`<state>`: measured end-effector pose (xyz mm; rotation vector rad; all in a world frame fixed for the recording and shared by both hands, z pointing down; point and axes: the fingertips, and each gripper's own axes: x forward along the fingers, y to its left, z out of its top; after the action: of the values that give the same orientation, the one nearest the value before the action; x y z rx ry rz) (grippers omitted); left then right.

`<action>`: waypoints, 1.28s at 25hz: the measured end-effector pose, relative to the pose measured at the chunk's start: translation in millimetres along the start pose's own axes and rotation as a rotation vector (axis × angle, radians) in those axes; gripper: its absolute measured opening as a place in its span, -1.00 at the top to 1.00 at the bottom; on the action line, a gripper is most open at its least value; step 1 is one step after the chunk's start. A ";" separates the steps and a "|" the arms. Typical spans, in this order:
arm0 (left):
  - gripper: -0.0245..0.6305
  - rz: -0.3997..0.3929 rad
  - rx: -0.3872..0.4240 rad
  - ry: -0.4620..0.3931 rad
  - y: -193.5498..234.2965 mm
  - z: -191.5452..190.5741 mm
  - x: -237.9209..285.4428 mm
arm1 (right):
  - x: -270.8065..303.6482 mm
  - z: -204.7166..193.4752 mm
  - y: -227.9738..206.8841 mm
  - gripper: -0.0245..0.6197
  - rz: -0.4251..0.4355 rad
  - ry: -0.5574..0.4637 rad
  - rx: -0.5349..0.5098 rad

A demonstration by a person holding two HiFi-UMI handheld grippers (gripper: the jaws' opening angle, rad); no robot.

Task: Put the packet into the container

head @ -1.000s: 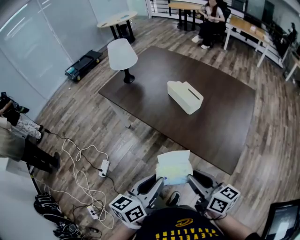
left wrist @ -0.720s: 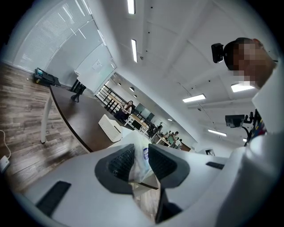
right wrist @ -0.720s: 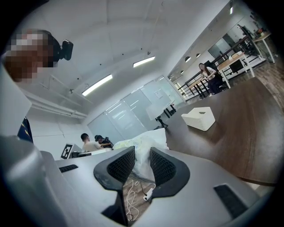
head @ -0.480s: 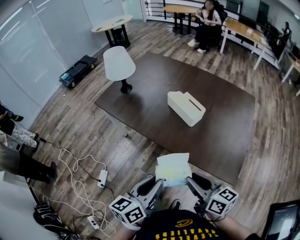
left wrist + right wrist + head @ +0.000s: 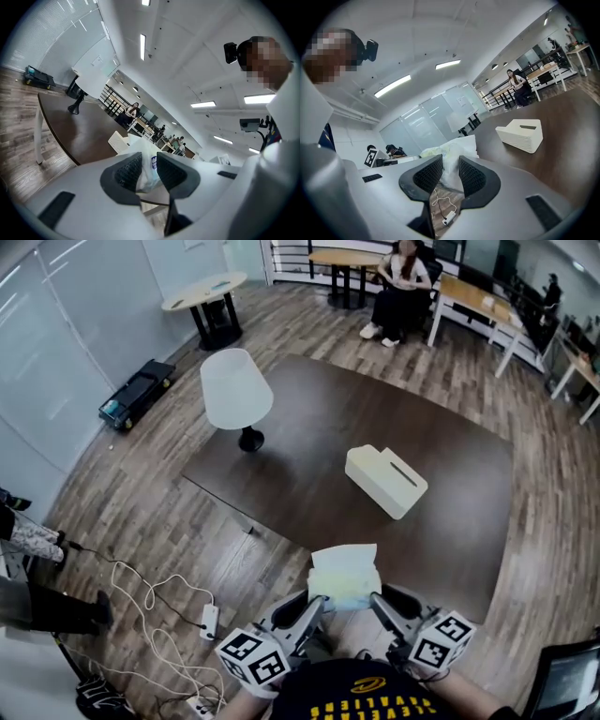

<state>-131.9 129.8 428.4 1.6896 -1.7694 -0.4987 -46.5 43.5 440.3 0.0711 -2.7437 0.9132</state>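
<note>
A pale, crinkled plastic packet [image 5: 345,576] hangs in the air just short of the dark table's near edge [image 5: 412,563], held from both sides. My left gripper [image 5: 317,601] is shut on its left edge, and the packet [image 5: 147,168] shows pinched between the ribbed pads. My right gripper [image 5: 377,599] is shut on its right edge, where the packet [image 5: 451,157] bulges up from between the pads. The container, a cream box with a slot in its top [image 5: 386,481], lies on the table ahead and slightly right, also the container [image 5: 521,135] in the right gripper view.
A white lamp [image 5: 236,390] stands on the table's far left part. A power strip and white cables [image 5: 208,620] lie on the wooden floor at the left. A person sits at a far desk [image 5: 394,287]. A dark screen [image 5: 567,681] shows bottom right.
The table and the cream box have come nearer in the head view, sliding down and a little right. Both grippers keep the same hold on the packet.
</note>
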 end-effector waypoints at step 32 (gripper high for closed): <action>0.66 -0.107 0.046 0.141 76.2 92.2 109.9 | 94.1 64.3 -67.1 0.56 -0.124 -0.067 0.064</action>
<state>-247.5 15.7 431.9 1.8121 -1.6076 -0.3780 -143.4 -45.7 453.2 0.2852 -2.7350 0.9805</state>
